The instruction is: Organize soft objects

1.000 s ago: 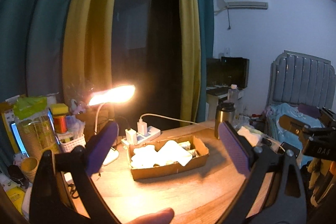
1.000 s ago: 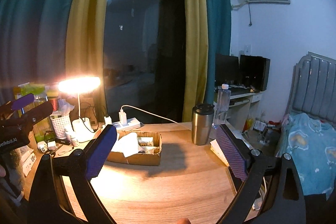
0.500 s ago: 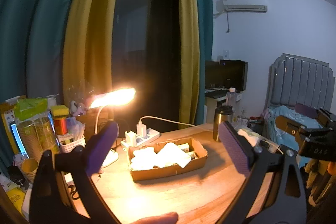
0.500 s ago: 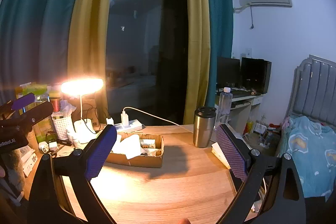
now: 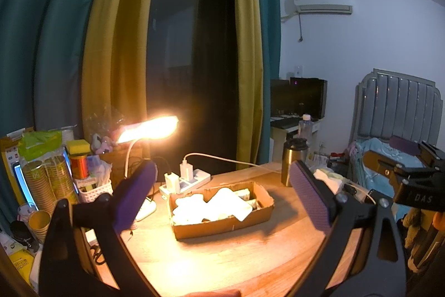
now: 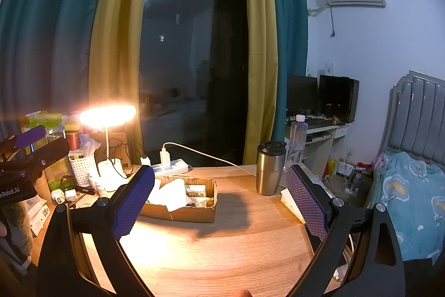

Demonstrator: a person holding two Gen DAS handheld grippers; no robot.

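A cardboard box (image 5: 222, 224) sits on the wooden desk (image 5: 222, 263), holding white soft packets (image 5: 211, 205). It also shows in the right wrist view (image 6: 192, 212). My left gripper (image 5: 222, 194) is open and empty, held above the desk in front of the box. My right gripper (image 6: 219, 194) is open and empty, raised above the desk to the right of the box. A folded white cloth (image 5: 328, 178) lies at the desk's right edge; part of it shows behind the right finger (image 6: 289, 202).
A lit desk lamp (image 5: 147, 128), a power strip (image 5: 185, 181) with chargers and a steel tumbler (image 6: 268, 167) stand behind the box. Cups, a basket and packets crowd the left side (image 5: 50, 177). A bed (image 6: 411, 199) is on the right.
Both grippers have risen and tilted slightly, so the desk and box sit a little lower in view. Both stay open and empty.
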